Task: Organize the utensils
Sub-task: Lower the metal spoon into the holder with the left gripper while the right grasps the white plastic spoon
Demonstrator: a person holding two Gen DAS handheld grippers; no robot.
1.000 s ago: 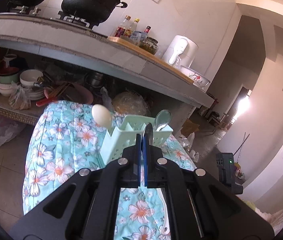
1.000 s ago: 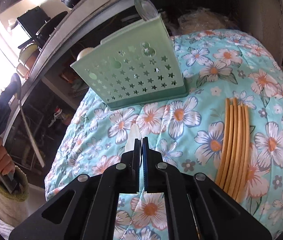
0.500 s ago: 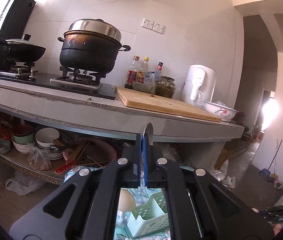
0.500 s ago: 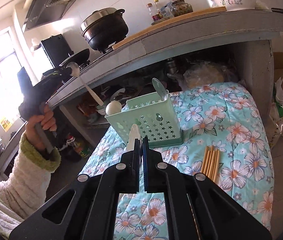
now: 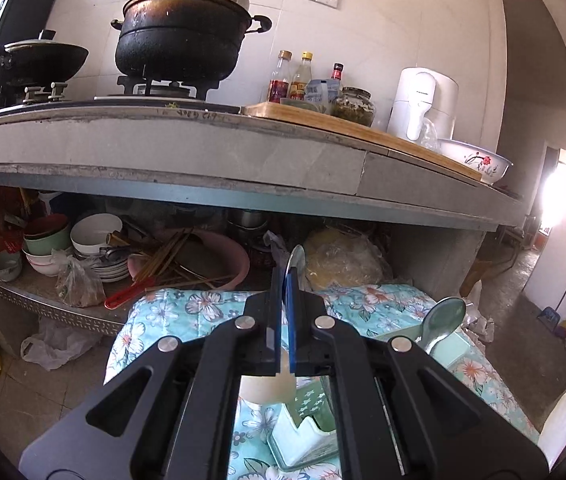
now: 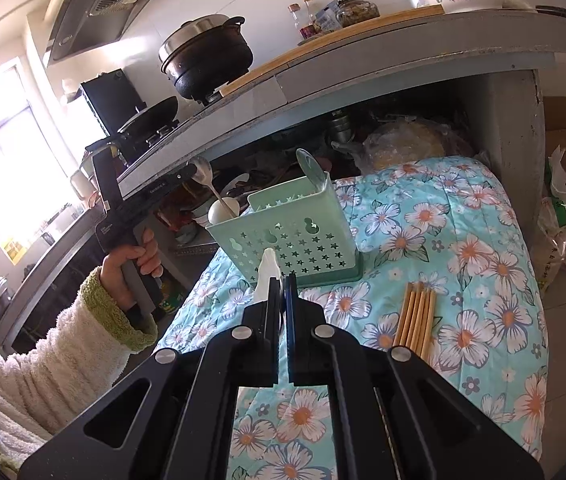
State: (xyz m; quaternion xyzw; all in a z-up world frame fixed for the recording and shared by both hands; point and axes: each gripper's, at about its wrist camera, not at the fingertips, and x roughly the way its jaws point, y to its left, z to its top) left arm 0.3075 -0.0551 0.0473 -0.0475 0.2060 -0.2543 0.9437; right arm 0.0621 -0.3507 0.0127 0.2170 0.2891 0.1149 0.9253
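Caddy (image 6: 303, 240), mint green with star cut-outs, stands upright on the floral cloth (image 6: 463, 280). Inside: a metal spoon (image 6: 310, 168) bowl-up at the back corner, a white spoon (image 6: 217, 213) poking out at ten o'clock. Left gripper (image 6: 191, 174), at ten o'clock of the caddy, pinches a steel spoon (image 6: 203, 172) by its bowl, handle slanting down into the caddy's left end. Right gripper (image 6: 281, 284), jaws pressed together on a white spoon handle (image 6: 267, 270), hovers at six o'clock of the caddy. Chopsticks (image 6: 415, 320) lie bundled on the cloth at five o'clock.
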